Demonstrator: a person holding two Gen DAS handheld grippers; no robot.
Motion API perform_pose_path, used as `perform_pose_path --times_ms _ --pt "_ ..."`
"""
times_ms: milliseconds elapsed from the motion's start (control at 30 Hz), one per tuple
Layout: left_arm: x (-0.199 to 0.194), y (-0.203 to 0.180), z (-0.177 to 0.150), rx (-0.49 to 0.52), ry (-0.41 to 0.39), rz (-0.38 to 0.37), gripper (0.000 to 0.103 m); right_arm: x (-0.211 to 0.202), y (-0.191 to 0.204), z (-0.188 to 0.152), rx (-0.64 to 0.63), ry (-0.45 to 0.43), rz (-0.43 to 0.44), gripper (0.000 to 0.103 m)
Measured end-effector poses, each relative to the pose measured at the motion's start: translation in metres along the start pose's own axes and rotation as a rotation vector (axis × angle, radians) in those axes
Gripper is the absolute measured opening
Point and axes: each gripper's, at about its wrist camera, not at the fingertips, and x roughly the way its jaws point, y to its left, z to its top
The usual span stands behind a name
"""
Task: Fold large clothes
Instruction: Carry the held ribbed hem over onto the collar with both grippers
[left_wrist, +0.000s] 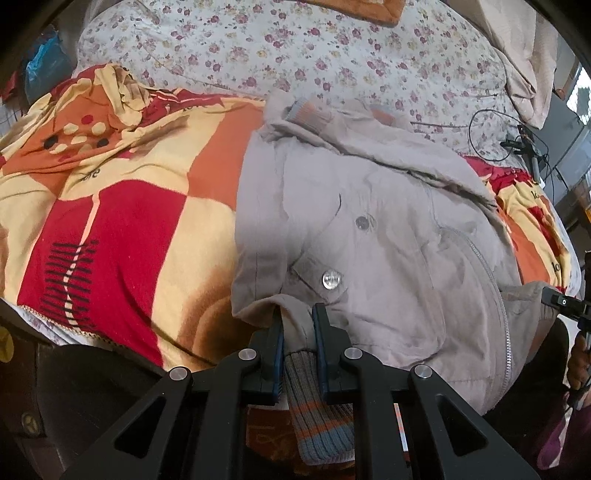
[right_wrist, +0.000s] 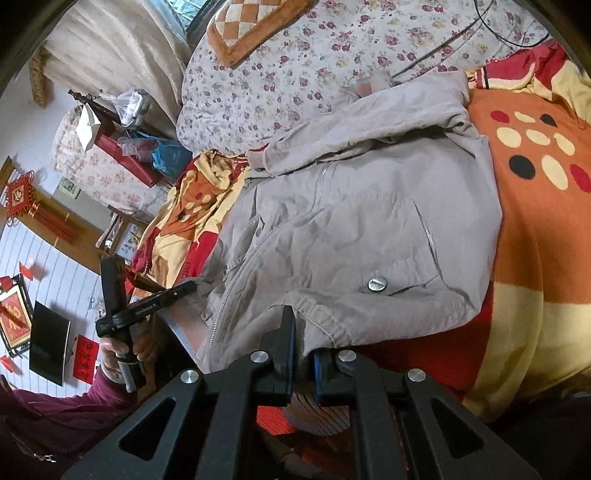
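A large grey-beige jacket with a zip and snap buttons lies on a bed; it also shows in the right wrist view. My left gripper is shut on the jacket's bottom hem near one corner, and the striped knit waistband hangs down between its fingers. My right gripper is shut on the hem at the other corner, with ribbed knit bunched under its fingers. The left gripper also shows at the left of the right wrist view, gripping the hem.
The jacket rests on a red, orange and cream blanket over a floral quilt. A brown checked cushion lies at the head. Black cables and a small device lie at the far right. Furniture and clutter stand beside the bed.
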Motion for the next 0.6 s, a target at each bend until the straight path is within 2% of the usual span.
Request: perform_pose_path --times_ms 167,333,433,600 --pt "-0.011 -0.001 0.015 -0.001 -0.057 0.001 0.013 -0.005 0.000 0.007 0.012 -0.039 0.002 0.006" --pt "-0.026 -0.004 0.047 0.005 -0.148 0.004 0.013 -0.014 0.005 0.026 0.008 -0.099 0.007 0.006" --pt "-0.031 -0.009 0.070 0.010 -0.209 0.016 0.013 -0.023 0.008 0.046 0.001 -0.157 0.005 0.006" --pt "-0.025 -0.021 0.102 0.005 -0.263 0.029 0.013 -0.033 0.006 0.085 0.000 -0.256 -0.027 0.006"
